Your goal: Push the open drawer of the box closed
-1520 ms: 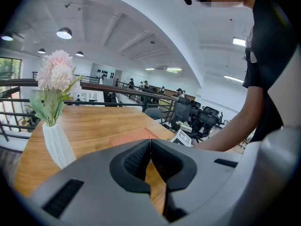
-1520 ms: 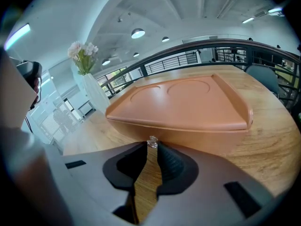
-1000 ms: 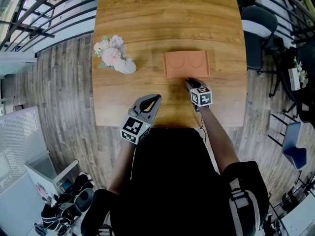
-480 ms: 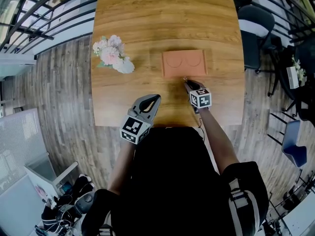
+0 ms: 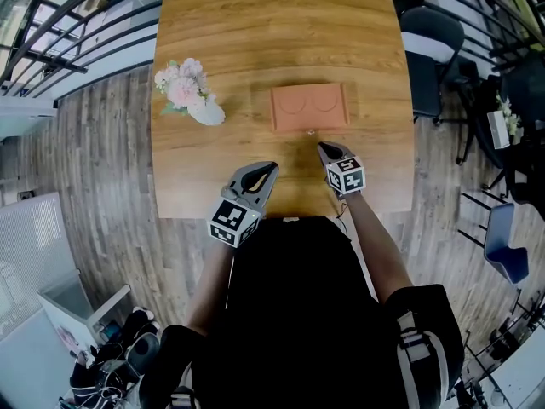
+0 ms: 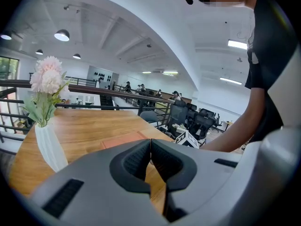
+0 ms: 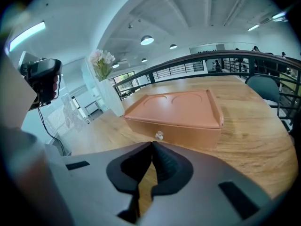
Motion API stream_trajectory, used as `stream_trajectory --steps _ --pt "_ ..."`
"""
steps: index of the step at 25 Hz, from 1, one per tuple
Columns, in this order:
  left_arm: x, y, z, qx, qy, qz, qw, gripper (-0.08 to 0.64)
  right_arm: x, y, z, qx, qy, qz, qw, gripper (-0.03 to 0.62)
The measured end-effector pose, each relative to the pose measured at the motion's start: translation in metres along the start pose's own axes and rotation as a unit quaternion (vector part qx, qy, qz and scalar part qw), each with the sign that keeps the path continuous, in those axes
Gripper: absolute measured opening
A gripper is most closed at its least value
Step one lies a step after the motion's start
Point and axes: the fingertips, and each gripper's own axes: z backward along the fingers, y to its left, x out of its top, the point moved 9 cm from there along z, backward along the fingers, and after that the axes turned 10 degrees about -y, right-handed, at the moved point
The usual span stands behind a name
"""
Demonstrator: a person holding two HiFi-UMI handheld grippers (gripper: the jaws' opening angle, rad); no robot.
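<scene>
Wood table (image 5: pixel 281 24) fills the middle of the head view. On it, at about 12 o'clock from the person, lies the terracotta box (image 5: pixel 309 107), its drawer front facing 6 o'clock. In the right gripper view that front sits flush with the body, so I judge the drawer home or nearly so. A vase of flowers (image 5: pixel 192 96) stands at 10 o'clock, well apart from the box. The left gripper (image 5: pixel 272 168) hovers at 7 o'clock of the box, jaws pressed together on nothing. The right gripper (image 5: pixel 322 146), jaws likewise together and empty, points at the front from 5 o'clock, near but not touching. Smallest is the drawer's knob (image 7: pixel 159 135), just ahead of those tips. Risk: if a last nudge is needed, an off-centre or glancing push on the knob could skid the unbraced box toward 12 o'clock, or twist it, instead of seating the drawer.
</scene>
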Motion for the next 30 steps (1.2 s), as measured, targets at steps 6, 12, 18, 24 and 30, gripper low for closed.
stream_trajectory --steps 6,12,18,24,30 --pt "-0.001 -0.01 0.0 -0.006 -0.007 -0.001 1.0 0.023 0.009 0.006 0.024 0.0 -0.011 0.042 0.999 0.017" --pt "-0.003 -0.02 -0.002 -0.008 -0.007 -0.004 0.9999 0.023 0.018 0.015 0.052 -0.017 -0.029 0.093 0.995 0.015" --pt "-0.004 -0.033 -0.005 -0.009 -0.008 -0.007 0.9999 0.023 0.024 0.023 0.082 0.016 -0.051 0.102 0.993 0.015" --pt "-0.005 -0.047 -0.006 -0.01 -0.011 -0.006 0.9999 0.023 0.033 0.032 0.106 0.033 -0.064 0.126 0.989 0.015" --pt "-0.008 -0.057 -0.01 -0.01 -0.01 -0.012 0.9998 0.023 0.041 0.04 0.124 0.043 -0.078 0.146 0.985 0.015"
